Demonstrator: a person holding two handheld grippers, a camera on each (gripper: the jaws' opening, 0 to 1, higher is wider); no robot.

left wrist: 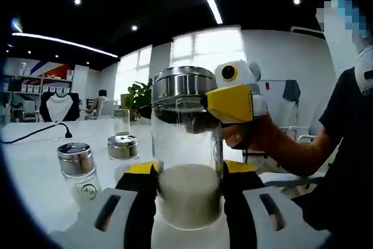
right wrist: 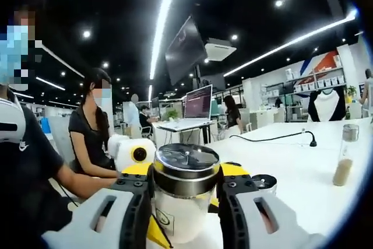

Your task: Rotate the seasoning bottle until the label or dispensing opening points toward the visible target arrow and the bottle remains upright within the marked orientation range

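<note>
The seasoning bottle (left wrist: 187, 150), clear glass with a steel cap, is seen upright on the white surface (left wrist: 35, 167), roughly a third filled with white granules. Its lower body is clamped by the left tool (left wrist: 189, 188), while its cap is clamped by the right tool (right wrist: 185, 193). A small label is glimpsed low on the glass in the right gripper view; its print cannot be read. Two smaller steel-capped shakers (left wrist: 78, 170) are stood nearby. A slim bottle (right wrist: 345, 155) holding tan powder is stood well apart.
</note>
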